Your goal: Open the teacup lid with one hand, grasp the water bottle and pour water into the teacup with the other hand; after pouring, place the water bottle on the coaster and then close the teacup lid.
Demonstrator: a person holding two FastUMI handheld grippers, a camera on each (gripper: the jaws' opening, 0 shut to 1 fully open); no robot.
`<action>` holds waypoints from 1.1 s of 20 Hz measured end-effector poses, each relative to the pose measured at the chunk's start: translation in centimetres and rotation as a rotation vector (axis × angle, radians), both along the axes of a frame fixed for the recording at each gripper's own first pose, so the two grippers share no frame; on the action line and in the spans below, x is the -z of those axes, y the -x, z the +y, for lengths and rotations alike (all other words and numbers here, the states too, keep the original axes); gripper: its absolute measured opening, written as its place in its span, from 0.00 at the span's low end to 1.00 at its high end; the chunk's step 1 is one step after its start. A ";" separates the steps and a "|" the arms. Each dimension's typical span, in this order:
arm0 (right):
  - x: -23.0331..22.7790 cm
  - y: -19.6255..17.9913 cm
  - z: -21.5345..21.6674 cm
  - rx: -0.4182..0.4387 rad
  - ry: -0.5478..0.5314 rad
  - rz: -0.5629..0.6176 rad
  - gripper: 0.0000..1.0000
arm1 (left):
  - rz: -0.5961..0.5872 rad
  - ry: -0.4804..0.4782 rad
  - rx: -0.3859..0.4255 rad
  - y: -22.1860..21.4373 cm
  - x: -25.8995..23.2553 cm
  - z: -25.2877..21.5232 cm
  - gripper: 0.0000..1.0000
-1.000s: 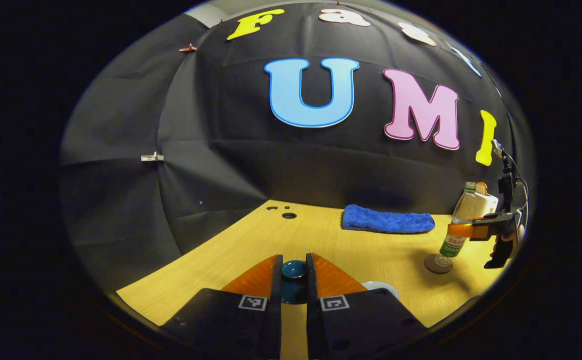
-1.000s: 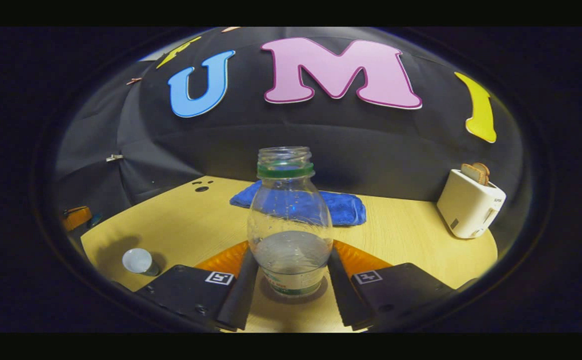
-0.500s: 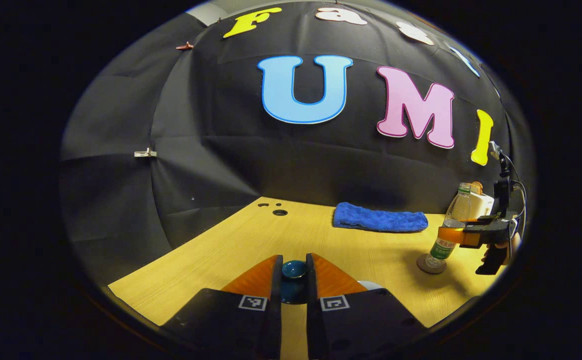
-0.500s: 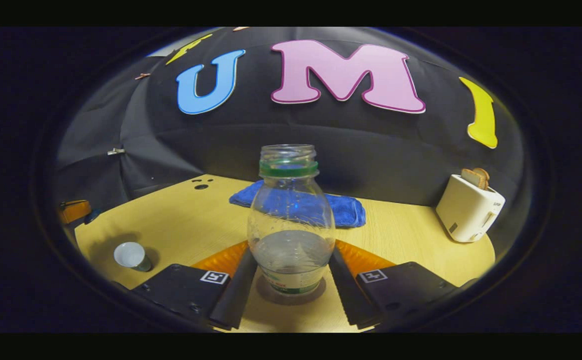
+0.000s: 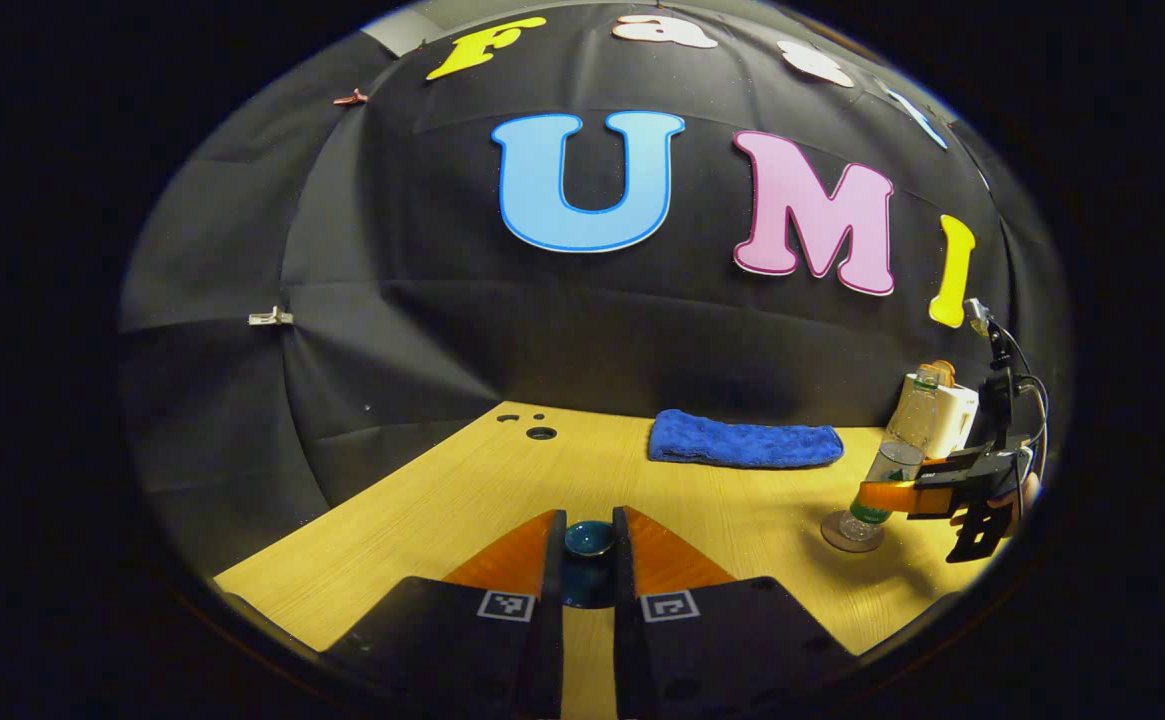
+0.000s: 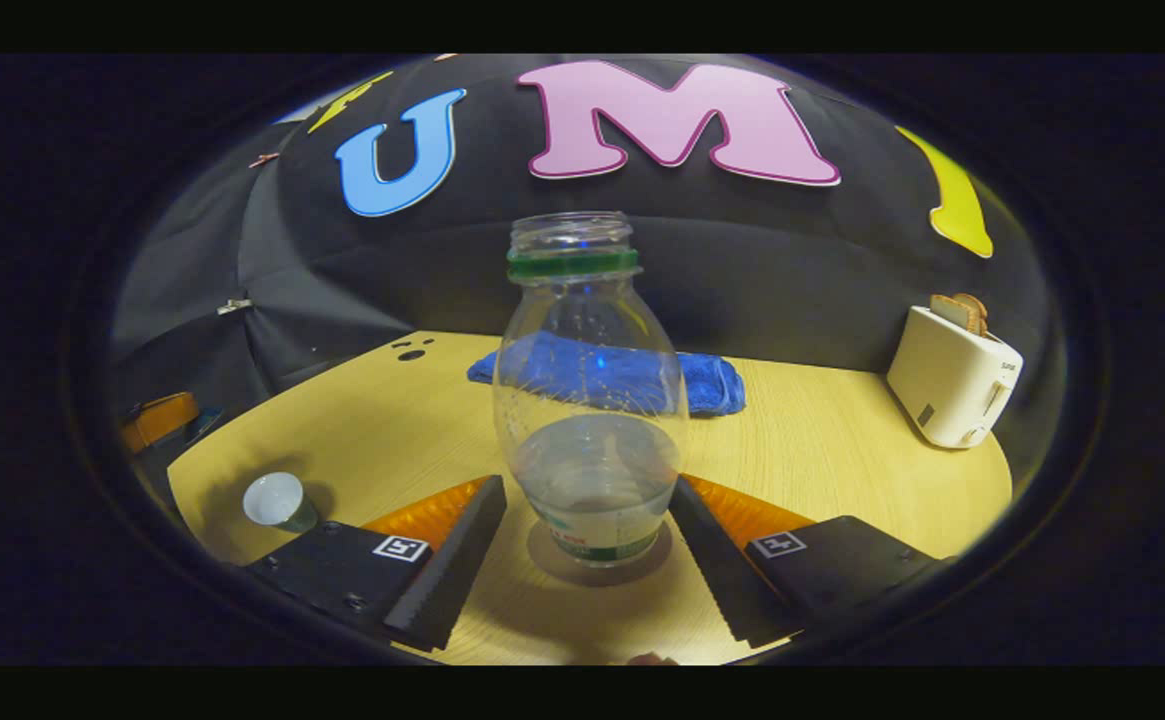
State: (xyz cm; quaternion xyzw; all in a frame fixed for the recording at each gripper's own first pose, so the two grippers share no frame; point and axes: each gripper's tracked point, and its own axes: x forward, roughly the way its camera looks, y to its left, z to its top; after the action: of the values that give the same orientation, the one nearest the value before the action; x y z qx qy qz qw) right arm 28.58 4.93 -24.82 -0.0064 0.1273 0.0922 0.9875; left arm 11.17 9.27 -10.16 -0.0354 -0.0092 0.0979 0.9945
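- Water bottle (image 6: pixel 590 400): clear rounded plastic, uncapped, upright on the round coaster (image 6: pixel 597 570), centre of right gripper view.
- Right gripper (image 6: pixel 587 560): ridged fingers apart, beside the bottle.
- Left gripper (image 5: pixel 587 565): clamped on the glossy dark teacup lid (image 5: pixel 587 540), lower centre.

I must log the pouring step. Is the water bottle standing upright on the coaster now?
Yes. The water bottle stands upright on the round coaster, its open mouth pointing up, with water resting level in its lower part.

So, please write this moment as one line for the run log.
left tongs: shut on teacup lid | right tongs: open | water bottle: upright on coaster | teacup: uncovered
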 end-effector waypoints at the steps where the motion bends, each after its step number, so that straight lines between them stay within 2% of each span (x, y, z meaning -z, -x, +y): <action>1: 0.5 0.5 -0.2 0.002 0.007 0.008 1.00 | 0.004 0.003 0.012 -0.2 0.0 -0.5 0.21; 2: 1.1 1.1 -0.5 0.011 0.027 0.024 1.00 | 0.007 0.009 0.024 -0.4 0.2 -1.0 0.21; 3: 1.8 2.0 -0.9 0.020 0.043 0.041 0.95 | 0.010 0.015 0.036 -0.6 0.3 -1.6 0.20; 4: 2.5 3.0 -0.8 0.017 0.045 0.061 1.00 | 0.013 0.018 0.048 -0.7 0.5 -2.1 0.24; 9: 2.8 7.4 -0.3 0.007 -0.015 0.071 1.00 | 0.086 0.003 0.120 -1.9 3.4 -5.8 0.24; 10: 2.6 8.1 -0.2 0.008 -0.032 0.071 1.00 | 0.090 -0.013 0.128 -2.0 3.8 -6.4 0.21; 12: 2.1 8.7 -0.3 0.014 -0.058 0.055 1.00 | 0.094 -0.056 0.137 -2.2 4.2 -7.3 0.24; 13: 2.0 8.8 -0.4 0.018 -0.064 0.052 0.95 | 0.096 -0.076 0.144 -2.3 4.3 -7.8 0.24; 14: 2.2 8.8 -0.6 0.021 -0.067 0.056 1.00 | 0.099 -0.093 0.150 -2.5 4.6 -8.2 0.24; 15: 2.3 8.8 -0.6 0.023 -0.070 0.058 0.95 | 0.105 -0.106 0.155 -2.6 4.8 -8.6 0.21; 16: 2.4 8.8 -0.8 0.029 -0.069 0.061 1.00 | 0.114 -0.124 0.158 -2.8 5.3 -8.9 0.25; 19: 2.4 9.0 -0.7 0.028 -0.077 0.063 0.99 | 0.118 -0.179 0.160 -2.9 5.9 -9.3 0.25; 20: 2.5 9.1 -0.7 0.028 -0.077 0.064 1.00 | 0.124 -0.181 0.161 -2.9 6.3 -9.3 0.29; 22: 2.8 9.4 -0.5 0.021 -0.081 0.072 1.00 | 0.130 -0.186 0.161 -3.1 6.7 -9.5 0.26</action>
State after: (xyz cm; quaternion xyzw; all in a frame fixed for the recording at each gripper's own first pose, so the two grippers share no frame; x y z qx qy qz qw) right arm 19.16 4.41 -27.65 0.0381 0.1590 0.0870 0.9827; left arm 14.30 -0.24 -16.86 0.0628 0.0489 0.0184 0.9967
